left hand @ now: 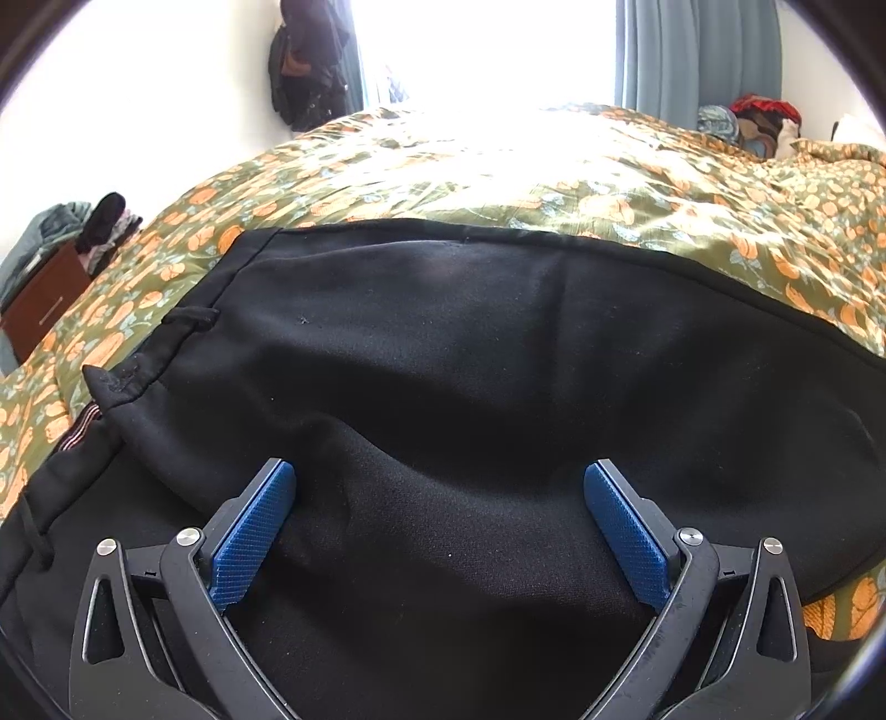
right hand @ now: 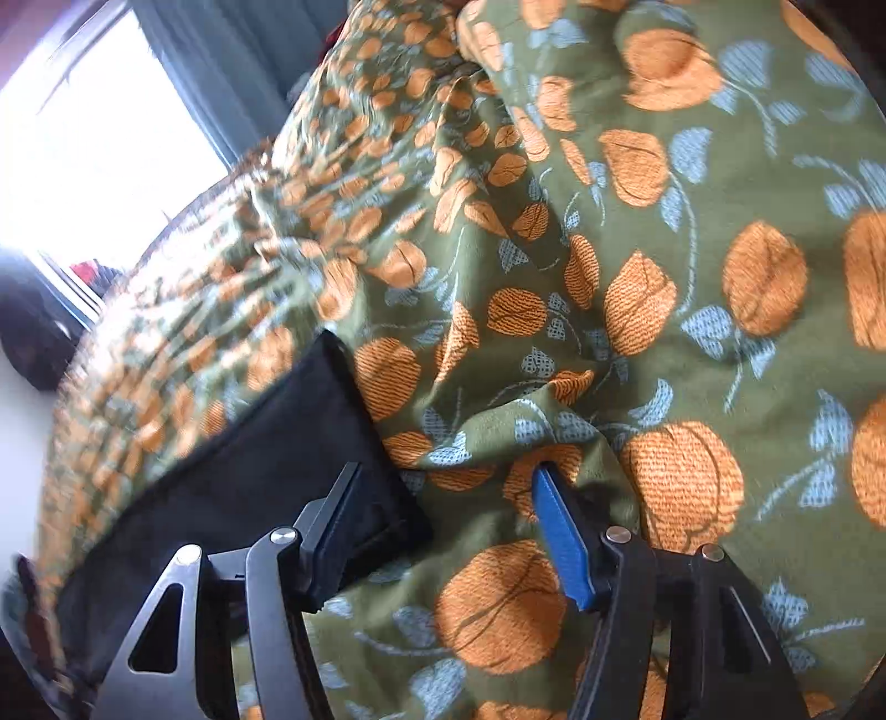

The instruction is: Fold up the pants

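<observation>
Black pants (left hand: 470,354) lie spread on the bed cover, filling the left wrist view, with a waistband drawstring (left hand: 188,320) at the left. My left gripper (left hand: 440,471) is open, just above the cloth, with nothing between its blue pads (left hand: 252,540). In the right wrist view the folded end of the pants (right hand: 266,459) lies at the lower left. My right gripper (right hand: 446,476) is open at that end's corner, its left finger (right hand: 332,531) over the black cloth and its blue pad (right hand: 562,537) over the cover.
A green bed cover with orange flowers (left hand: 554,183) (right hand: 637,288) lies under everything, rumpled at the right. Piled clothes (left hand: 747,124) sit at the far right, a brown box with clothes (left hand: 50,293) at the left. A bright window (left hand: 487,50) and curtains stand behind.
</observation>
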Motion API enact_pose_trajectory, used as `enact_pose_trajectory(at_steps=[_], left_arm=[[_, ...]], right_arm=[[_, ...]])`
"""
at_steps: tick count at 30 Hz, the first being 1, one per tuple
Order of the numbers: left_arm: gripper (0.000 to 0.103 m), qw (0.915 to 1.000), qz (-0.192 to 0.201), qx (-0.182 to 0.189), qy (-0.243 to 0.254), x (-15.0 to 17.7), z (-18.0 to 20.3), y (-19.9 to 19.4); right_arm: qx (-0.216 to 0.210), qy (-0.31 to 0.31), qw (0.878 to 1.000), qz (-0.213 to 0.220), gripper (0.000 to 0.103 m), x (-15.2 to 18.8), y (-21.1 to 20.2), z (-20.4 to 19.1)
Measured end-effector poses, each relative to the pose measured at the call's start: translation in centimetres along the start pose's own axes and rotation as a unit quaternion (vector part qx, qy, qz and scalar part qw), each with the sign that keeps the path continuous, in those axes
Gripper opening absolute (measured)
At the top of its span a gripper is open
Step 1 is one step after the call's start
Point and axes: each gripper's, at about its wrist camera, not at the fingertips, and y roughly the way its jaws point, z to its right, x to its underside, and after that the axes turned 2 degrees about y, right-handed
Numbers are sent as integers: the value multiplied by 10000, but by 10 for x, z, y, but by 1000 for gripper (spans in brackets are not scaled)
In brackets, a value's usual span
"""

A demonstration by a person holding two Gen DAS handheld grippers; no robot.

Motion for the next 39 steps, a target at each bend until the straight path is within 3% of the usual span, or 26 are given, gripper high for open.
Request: enact_pose_trajectory(at_steps=[2,4,11,13,14,16,17,18,21,23,24,25,26,27,30,32,33,34,36,39], left_arm=[[102,10000,-1,-10,6,0,0,0],[102,10000,-3,-21,13,0,0,1],[102,10000,-2,-32,21,0,0,1],[102,10000,-5,-42,25,0,1,1],[102,10000,-7,-51,30,0,1,2],[102,10000,-4,-59,33,-1,1,2],[102,10000,0,-61,34,-1,0,2],[102,10000,4,-64,34,0,0,2],[102,10000,8,-81,43,0,1,2],[102,9999,3,-96,54,-1,1,2],[102,9999,-2,-102,60,-1,1,2],[102,9999,-8,-110,66,-1,1,3],[102,9999,-17,-118,75,-1,2,3],[102,9999,-26,-129,87,-2,2,3],[102,9997,-57,-189,133,-3,4,2],[102,9995,-94,-245,176,-4,5,2],[102,9993,-138,-289,192,-5,6,1],[102,9988,-241,-374,219,-8,8,-2],[102,9978,-504,-393,159,-14,10,-17],[102,9937,-804,774,76,2,16,-61]], right_arm=[[-638,539,9962,-254,61,7,2,11],[-830,799,9923,-446,61,13,14,14],[-322,868,9948,-431,60,-1,62,1],[-9,576,9979,-296,39,-1,62,-10],[73,240,9995,-193,23,3,56,-19],[-28,-854,9963,38,21,16,32,-54],[-173,-1575,9874,42,20,29,20,-78],[-249,-2405,9703,69,20,51,4,-104],[-549,-4336,8994,-32,20,138,-49,-153],[-663,-5021,8620,-225,20,194,-77,-154],[-576,-5234,8496,-305,20,216,-87,-146],[-428,-5301,8460,-395,20,231,-93,-132],[-181,-5212,8520,-467,20,240,-95,-114],[185,-4977,8657,-491,21,240,-95,-91],[1713,-3779,9089,-414,34,213,-87,-28],[2174,-3181,9227,147,42,194,-109,-16],[2305,-2950,9261,467,55,189,-122,-16],[2318,-2749,9305,703,61,187,-133,-18],[1889,-2591,9433,855,65,196,-147,-36],[884,-2873,9510,723,65,239,-151,-86]])
